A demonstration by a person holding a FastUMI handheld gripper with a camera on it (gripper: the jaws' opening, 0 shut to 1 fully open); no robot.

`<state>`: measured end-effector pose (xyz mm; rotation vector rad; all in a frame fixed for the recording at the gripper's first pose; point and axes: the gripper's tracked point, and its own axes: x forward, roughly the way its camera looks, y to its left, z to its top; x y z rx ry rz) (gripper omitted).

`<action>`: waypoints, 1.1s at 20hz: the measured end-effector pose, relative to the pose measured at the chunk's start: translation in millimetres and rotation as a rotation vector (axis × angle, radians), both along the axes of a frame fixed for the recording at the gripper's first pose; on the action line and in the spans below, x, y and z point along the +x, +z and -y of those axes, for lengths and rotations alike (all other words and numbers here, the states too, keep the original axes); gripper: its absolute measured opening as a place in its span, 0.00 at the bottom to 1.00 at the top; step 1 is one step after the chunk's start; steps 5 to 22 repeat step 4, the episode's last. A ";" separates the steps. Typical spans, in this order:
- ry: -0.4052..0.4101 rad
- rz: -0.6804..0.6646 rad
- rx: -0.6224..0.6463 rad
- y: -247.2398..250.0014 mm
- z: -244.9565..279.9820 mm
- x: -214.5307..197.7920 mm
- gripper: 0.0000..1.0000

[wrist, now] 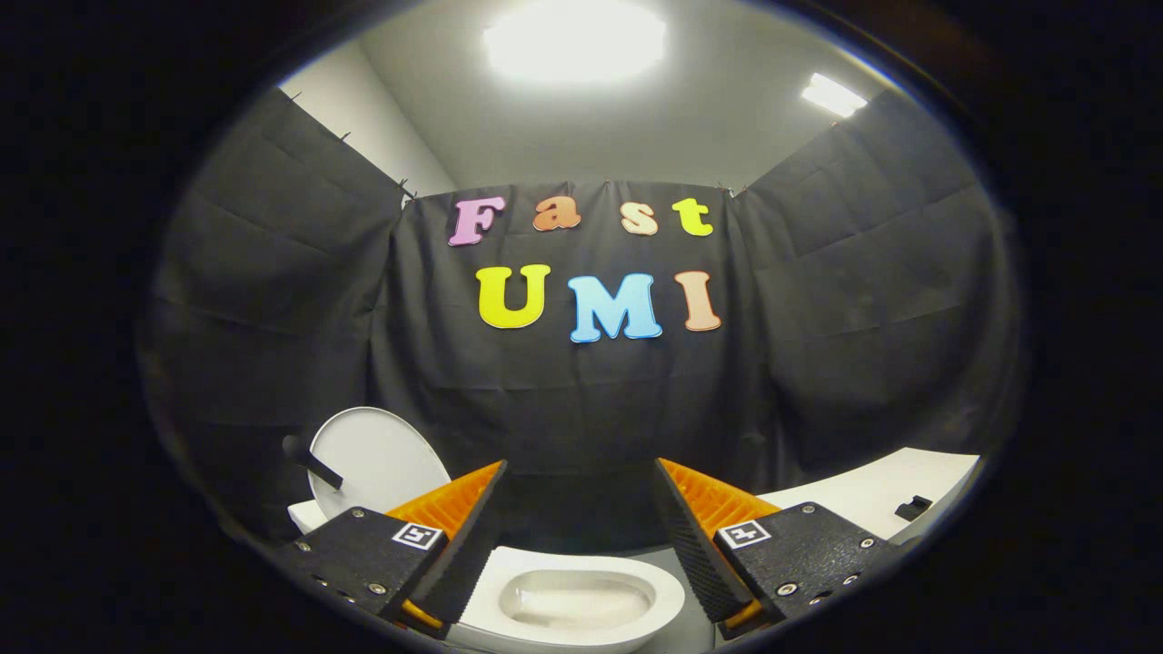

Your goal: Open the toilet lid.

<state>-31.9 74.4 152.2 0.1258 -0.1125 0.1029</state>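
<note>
Gripper view: your gripper [577,536] has its 2 fingers spread wide apart, holding nothing. Below and between them sits the white ceramic toilet bowl [581,599], open — its round white plastic lid [377,459] stands upright behind the left finger, leaning toward the black cloth wall [563,409]. A white flat counter [895,490] lies beyond the right finger, with a small black object [913,507] on it.

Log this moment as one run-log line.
lid: raised upright | toilet bowl: exposed, below fingers | hand-held gripper: open, holding nothing | task: lid appears open
</note>
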 end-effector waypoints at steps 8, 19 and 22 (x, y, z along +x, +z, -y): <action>-0.002 0.006 0.016 6.5 2.8 -1.2 0.94; -0.002 0.006 0.016 6.5 2.8 -1.2 0.94; -0.002 0.006 0.016 6.5 2.8 -1.2 0.94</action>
